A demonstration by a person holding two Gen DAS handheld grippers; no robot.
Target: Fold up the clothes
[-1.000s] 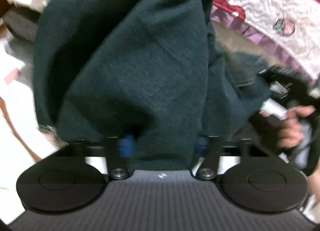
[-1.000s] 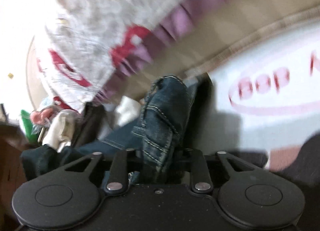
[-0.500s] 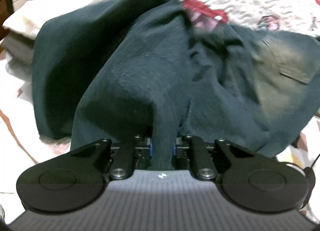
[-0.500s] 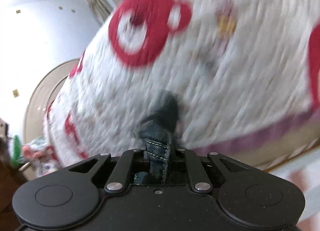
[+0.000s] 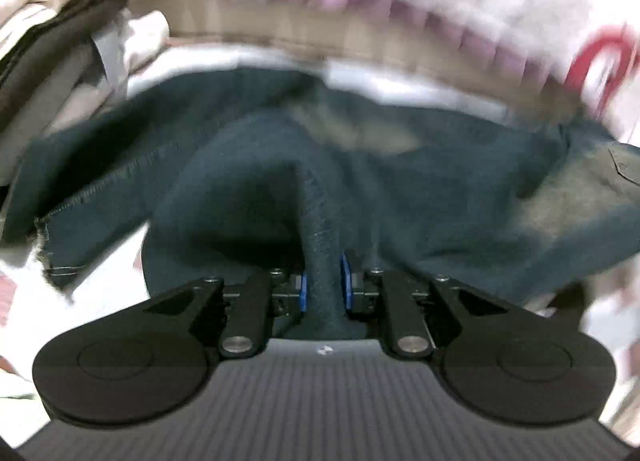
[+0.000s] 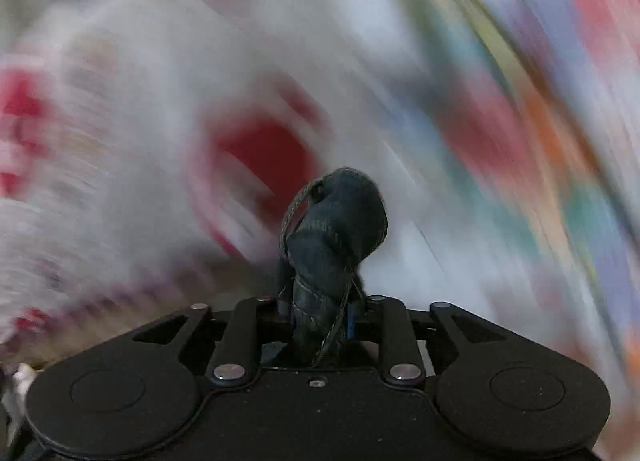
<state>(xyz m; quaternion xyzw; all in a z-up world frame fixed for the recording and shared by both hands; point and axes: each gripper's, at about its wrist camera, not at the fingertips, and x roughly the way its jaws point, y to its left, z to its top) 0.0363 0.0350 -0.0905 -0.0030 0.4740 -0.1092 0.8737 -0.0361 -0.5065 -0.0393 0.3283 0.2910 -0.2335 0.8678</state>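
Observation:
Dark blue jeans hang spread out ahead of my left gripper, which is shut on a narrow fold of the denim between its blue pads. A hemmed edge of the jeans trails off to the left. In the right wrist view a bunched wad of the same jeans, with light stitching, sticks up between the fingers of my right gripper. Its jaws are opening, though the pads still press on the denim. The rest of the garment is hidden below that gripper.
A white quilt with red shapes covers the bed behind the jeans, over a beige bed edge. Folded light and dark clothes are stacked at the left. The right wrist view is heavily blurred: quilt and a colourful surface.
My left gripper narrowed onto a fold of the jeans and moved sideways; the jeans now hang lower and wider. My right gripper swung up fast with its denim wad, from floor to quilt.

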